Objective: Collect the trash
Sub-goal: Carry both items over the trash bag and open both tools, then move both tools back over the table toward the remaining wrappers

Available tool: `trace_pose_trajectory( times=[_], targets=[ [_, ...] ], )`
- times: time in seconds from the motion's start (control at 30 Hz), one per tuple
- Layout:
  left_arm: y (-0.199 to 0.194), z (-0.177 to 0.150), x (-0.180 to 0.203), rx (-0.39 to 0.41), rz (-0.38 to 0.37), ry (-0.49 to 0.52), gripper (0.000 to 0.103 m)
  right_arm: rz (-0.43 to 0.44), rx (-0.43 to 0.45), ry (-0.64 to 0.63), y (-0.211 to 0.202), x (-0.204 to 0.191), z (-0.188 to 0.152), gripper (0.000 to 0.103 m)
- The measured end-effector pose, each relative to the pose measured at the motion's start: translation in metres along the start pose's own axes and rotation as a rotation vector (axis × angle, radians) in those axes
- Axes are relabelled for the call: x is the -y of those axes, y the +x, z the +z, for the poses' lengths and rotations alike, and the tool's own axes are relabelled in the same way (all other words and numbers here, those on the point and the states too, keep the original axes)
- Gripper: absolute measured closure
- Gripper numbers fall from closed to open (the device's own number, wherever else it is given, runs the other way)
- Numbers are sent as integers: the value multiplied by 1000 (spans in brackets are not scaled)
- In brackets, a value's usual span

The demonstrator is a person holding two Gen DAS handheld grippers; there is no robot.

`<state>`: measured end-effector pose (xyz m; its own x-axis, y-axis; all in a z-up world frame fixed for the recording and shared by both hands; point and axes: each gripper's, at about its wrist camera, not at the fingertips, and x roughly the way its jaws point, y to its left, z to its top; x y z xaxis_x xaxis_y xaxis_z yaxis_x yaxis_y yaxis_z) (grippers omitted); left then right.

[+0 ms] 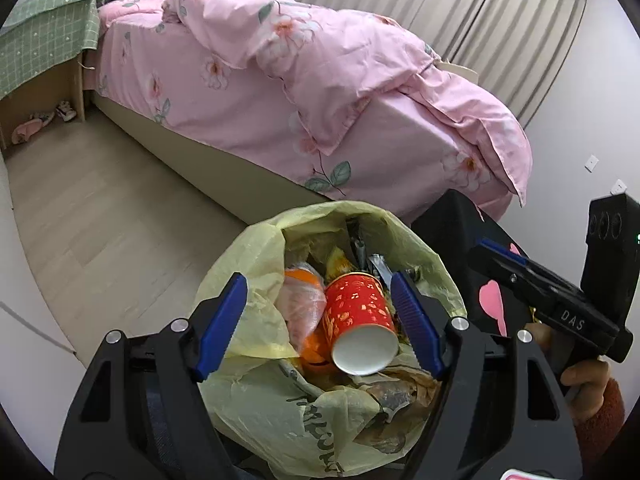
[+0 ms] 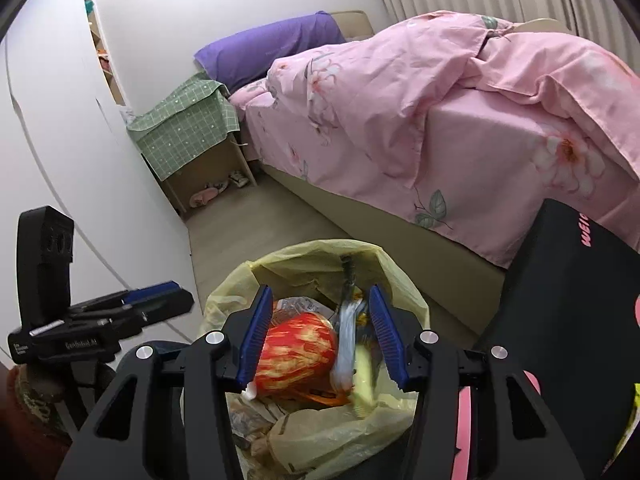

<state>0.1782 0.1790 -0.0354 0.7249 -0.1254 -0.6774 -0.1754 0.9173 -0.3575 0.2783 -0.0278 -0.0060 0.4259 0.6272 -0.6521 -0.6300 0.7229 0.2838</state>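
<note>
- While the left gripper (image 1: 320, 324) hangs with jaws wide and empty over the bag (image 1: 256, 320), keep clear of its rim; the cup (image 1: 358, 322) already lies inside.
- From the right wrist, the right gripper (image 2: 320, 336) also gapes empty above the bag; lift straight up.

The floor (image 1: 100, 216) is pale wood-look plank, and directly on it stand the bed base (image 1: 224, 168), a bedside cabinet (image 2: 200, 172) and the bin lined with a yellow bag (image 1: 256, 320), which sits near the foot end of the bed. The bed carries a rumpled pink floral duvet (image 1: 320, 60) that hangs over its side, with a purple pillow (image 2: 272, 48) at the head end. A green checked cloth (image 2: 184, 128) covers the cabinet top, and slippers (image 2: 208, 196) lie in the cabinet's open bottom.
</note>
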Motion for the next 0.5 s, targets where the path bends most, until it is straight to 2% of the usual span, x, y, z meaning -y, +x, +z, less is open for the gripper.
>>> trace_pose_trajectory(
  times=[0.13,0.27,0.43,0.5],
  targets=[
    [-15,2,1,37,16,-4,32,-58,8,-8,-22,5,-8,55],
    [-32,4,19,75,1,47,32,-139,36,-5,-66,14,-25,55],
    [-46,-4,68,89,-135,147,31,-295,103,-31,-145,27,-62,53],
    [-45,-12,92,75,-198,188,31,-341,125,-18,-174,34,-78,47]
  ],
)
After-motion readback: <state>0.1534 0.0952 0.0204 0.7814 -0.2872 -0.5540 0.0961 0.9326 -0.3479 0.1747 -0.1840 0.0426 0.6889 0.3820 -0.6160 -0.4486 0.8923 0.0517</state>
